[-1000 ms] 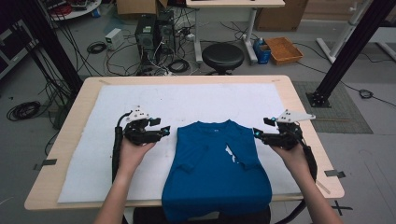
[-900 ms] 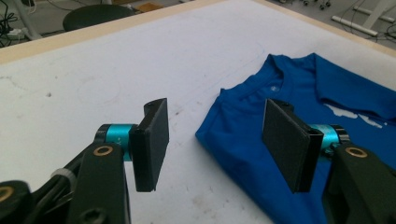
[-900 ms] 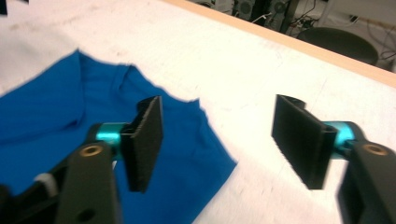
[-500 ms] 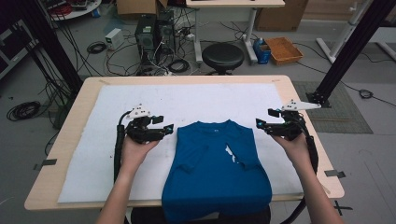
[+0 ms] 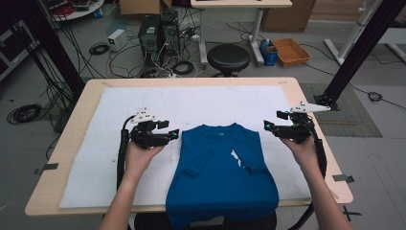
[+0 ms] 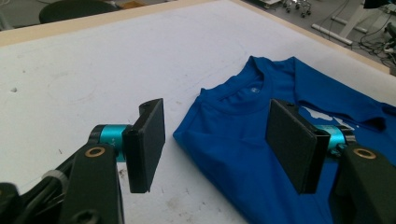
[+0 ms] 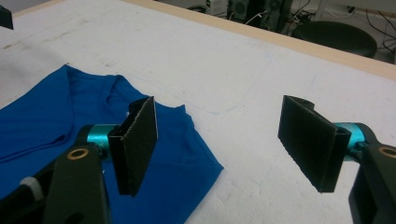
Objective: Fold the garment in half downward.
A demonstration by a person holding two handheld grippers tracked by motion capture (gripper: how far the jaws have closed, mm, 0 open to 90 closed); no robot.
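Note:
A blue T-shirt [image 5: 225, 172] lies front up on the white mat [image 5: 191, 105], both sleeves folded in over the chest, collar toward the far side, hem hanging over the near table edge. My left gripper [image 5: 172, 132] hovers open just left of the shirt's left shoulder [image 6: 201, 135], nothing between its jaws. On the other side my right gripper [image 5: 269, 125] is held open off the shirt's right shoulder [image 7: 187, 154], also empty. In the left gripper view the collar [image 6: 254, 88] and a white print [image 6: 322, 114] show between the jaws.
The mat covers most of a wooden table [image 5: 311, 143]. Beyond the far edge stand a black stool [image 5: 228, 57], computer towers [image 5: 155, 31] with cables, and an orange crate [image 5: 291, 50]. A black frame leg [image 5: 354, 52] rises at the right.
Both grippers have drawn outward and up from the shirt's shoulders; the right one moved farthest, to the right and toward the far side. The shirt lies as before.

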